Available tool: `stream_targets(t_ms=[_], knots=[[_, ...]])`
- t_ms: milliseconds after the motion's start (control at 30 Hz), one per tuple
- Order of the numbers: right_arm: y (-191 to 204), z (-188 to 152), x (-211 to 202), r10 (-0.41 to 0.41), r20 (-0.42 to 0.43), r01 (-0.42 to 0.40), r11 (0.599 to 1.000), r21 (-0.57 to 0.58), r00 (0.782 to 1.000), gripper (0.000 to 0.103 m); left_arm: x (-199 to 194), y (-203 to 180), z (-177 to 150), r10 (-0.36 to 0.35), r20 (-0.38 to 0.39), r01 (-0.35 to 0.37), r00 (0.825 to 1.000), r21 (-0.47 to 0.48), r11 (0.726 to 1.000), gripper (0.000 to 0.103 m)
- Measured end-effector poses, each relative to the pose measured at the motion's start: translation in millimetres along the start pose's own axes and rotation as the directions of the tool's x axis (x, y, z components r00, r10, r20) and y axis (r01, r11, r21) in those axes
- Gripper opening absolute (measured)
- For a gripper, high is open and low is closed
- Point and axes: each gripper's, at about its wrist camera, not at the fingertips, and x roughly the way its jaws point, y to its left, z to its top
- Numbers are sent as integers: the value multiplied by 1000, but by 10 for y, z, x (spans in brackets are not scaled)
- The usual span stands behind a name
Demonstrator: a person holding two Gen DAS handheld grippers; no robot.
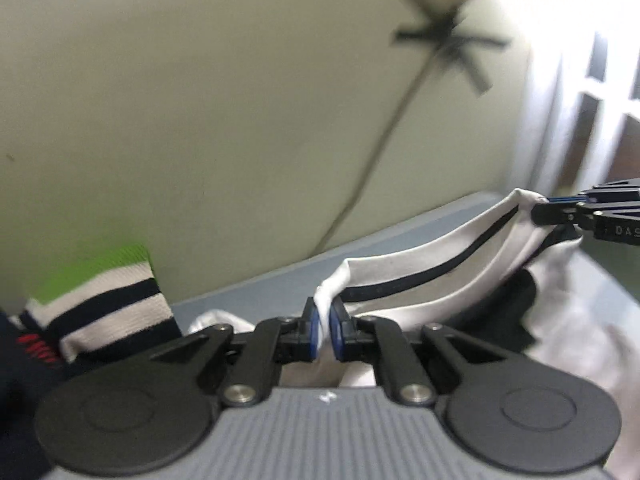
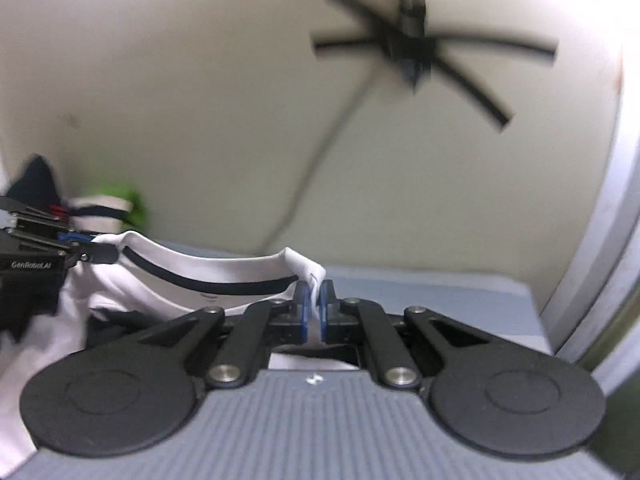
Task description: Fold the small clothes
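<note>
Shirt [image 1: 420,264] looks soft, light and floppy. Left gripper [image 1: 325,330] and right gripper [image 2: 314,310] each pinch one end of its striped edge, mid-frame.

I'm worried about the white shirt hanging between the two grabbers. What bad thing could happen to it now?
1. The left gripper and right gripper each pinch only a small bit of the white garment, so it might slip out.
2. The edge looks stretched between them; pulling further apart could strain it.
3. The striped garment lies close by on the left gripper's side and could get knocked.
</note>
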Motion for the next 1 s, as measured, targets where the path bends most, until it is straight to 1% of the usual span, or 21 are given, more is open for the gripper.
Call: stream_targets(t_ms=[67,167,233,300,333,367,433,500,567,600,633,667,700,733,767,800,833,867,900,933,1000], knots=[[140,-135,-456,12,52,-10,999,-33,999,8,-407,-148,-188,-32,46,30,998,34,999,7],[397,-392,-1017,23,115,-14,996,-85,993,8,-888,-365,-576,-72,80,66,994,82,994,7],[532,-678,-1402,23,139,-8,994,-107,990,8,-1121,-488,-865,-92,81,84,992,103,991,7],[649,-1005,-1680,14,145,3,993,-117,989,8,-1205,-514,-1180,-112,61,104,992,120,987,7],[707,-1104,-1752,5,140,12,993,-121,990,8,-1186,-571,-1280,-122,48,115,991,121,986,7],[777,-1228,-1694,-5,130,21,992,-122,992,8,-1211,-610,-1405,-132,33,127,991,111,986,7],[909,-1535,-1756,-38,106,53,989,-142,994,8,-1221,-675,-1652,-150,-6,150,989,79,986,8],[990,-1791,-1710,-56,71,65,988,-138,996,8,-1228,-743,-1875,-152,-36,154,988,66,986,9],[1034,-2020,-1683,-64,37,67,992,-105,997,9,-1195,-784,-2039,-150,-74,154,986,54,987,15],[1043,-2121,-1625,-63,4,63,994,-92,998,10,-1157,-774,-2061,-142,-94,147,985,47,988,17],[1062,-2203,-1582,-70,-28,67,994,-91,997,11,-1171,-721,-2156,-135,-117,140,984,38,989,22],[1069,-2256,-1543,-84,-51,79,992,-97,995,13,-1225,-706,-2205,-140,-129,145,982,29,989,23],[1080,-2276,-1578,-86,-41,81,991,-103,996,18,-1282,-662,-2225,-149,-131,153,980,20,988,24],[1073,-2268,-1643,-71,-46,66,993,-98,996,21,-1379,-586,-2228,-158,-118,160,980,10,987,27],[1037,-2235,-1727,-53,-32,50,996,-79,998,23,-1489,-495,-2222,-159,-93,159,983,-2,987,34],[983,-2182,-1839,-38,9,38,998,-53,999,25,-1602,-401,-2205,-151,-61,150,987,-24,988,40],[918,-2140,-1967,-30,51,31,999,-22,998,27,-1695,-273,-2140,-143,-27,141,989,-58,988,48],[826,-2061,-2050,-36,88,35,999,16,995,32,-1778,-113,-2071,-135,8,135,991,-109,985,53],[731,-1971,-2094,-56,121,50,997,54,991,39,-1822,21,-2007,-121,34,125,992,-155,980,56],[619,-1891,-2112,-85,151,71,993,94,985,42,-1827,137,-1929,-106,51,114,993,-194,974,60],[420,-1787,-2093,-138,197,107,981,160,971,54,-1727,311,-1800,-95,62,107,994,-246,963,61]])
